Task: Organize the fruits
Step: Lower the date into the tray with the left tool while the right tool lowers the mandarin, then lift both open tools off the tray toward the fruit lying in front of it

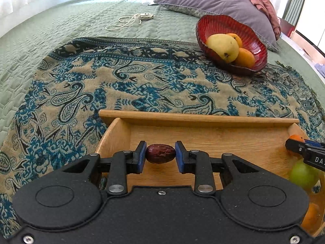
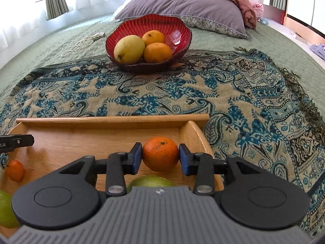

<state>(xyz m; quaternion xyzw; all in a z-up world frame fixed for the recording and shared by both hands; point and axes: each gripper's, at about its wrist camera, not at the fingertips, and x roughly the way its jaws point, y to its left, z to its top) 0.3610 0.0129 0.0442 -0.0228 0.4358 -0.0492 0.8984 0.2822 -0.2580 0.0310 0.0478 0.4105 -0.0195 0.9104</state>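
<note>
My left gripper (image 1: 160,154) is shut on a dark red date (image 1: 160,153) and holds it just above the floor of the wooden tray (image 1: 199,119). My right gripper (image 2: 160,155) is shut on an orange (image 2: 160,154) over the tray's right end (image 2: 113,120). A red bowl (image 2: 178,34) stands beyond the tray on the patterned cloth, holding a yellow mango (image 2: 129,49) and two oranges (image 2: 157,52). The bowl also shows in the left wrist view (image 1: 215,23). A small orange fruit (image 2: 14,170) and green fruits (image 2: 150,181) lie in the tray.
The blue paisley cloth (image 2: 233,93) lies on a green quilted bed (image 1: 61,26). A purple pillow (image 2: 182,2) sits behind the bowl. A white cord with a round device (image 1: 130,20) lies on the quilt at the back left.
</note>
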